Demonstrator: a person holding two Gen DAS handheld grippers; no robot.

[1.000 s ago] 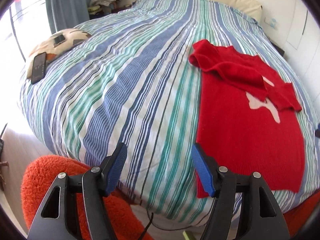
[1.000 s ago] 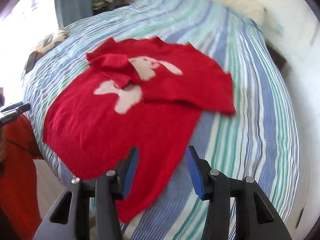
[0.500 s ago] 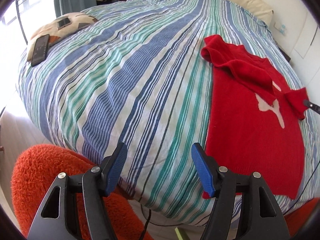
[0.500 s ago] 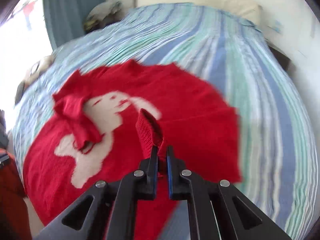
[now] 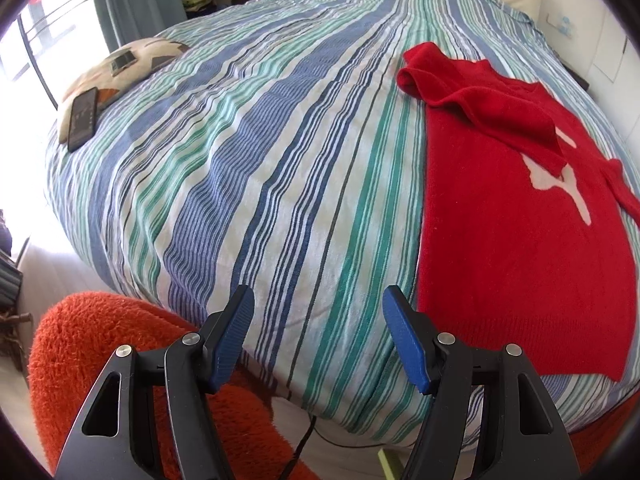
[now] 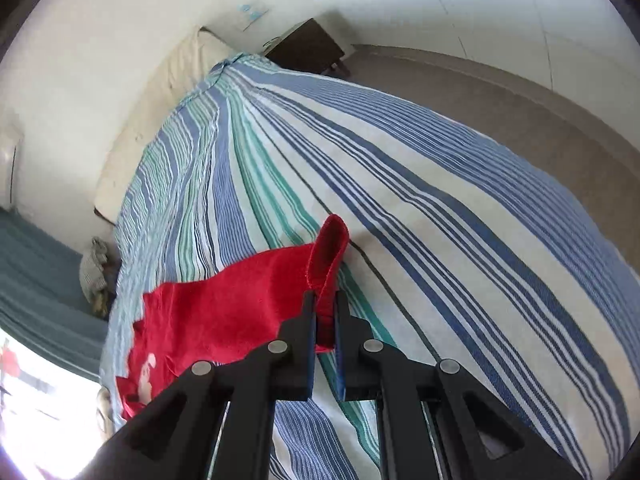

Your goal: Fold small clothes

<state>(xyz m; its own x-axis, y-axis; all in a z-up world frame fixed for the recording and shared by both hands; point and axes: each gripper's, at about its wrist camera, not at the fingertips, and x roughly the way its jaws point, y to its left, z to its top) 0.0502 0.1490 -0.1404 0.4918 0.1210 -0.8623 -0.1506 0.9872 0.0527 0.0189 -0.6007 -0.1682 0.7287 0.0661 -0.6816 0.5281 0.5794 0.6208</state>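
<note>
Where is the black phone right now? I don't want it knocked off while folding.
In the left wrist view, the black phone lies at the far left edge of the striped bedspread, leaning on the cream patterned cushion, well apart from the red knitted sweater.

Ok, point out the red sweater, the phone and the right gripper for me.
red sweater (image 5: 500, 248): left wrist view, front panel.
phone (image 5: 83, 118): left wrist view, screen.
right gripper (image 6: 325, 312): right wrist view, between fingertips, pinching the sweater.
</note>
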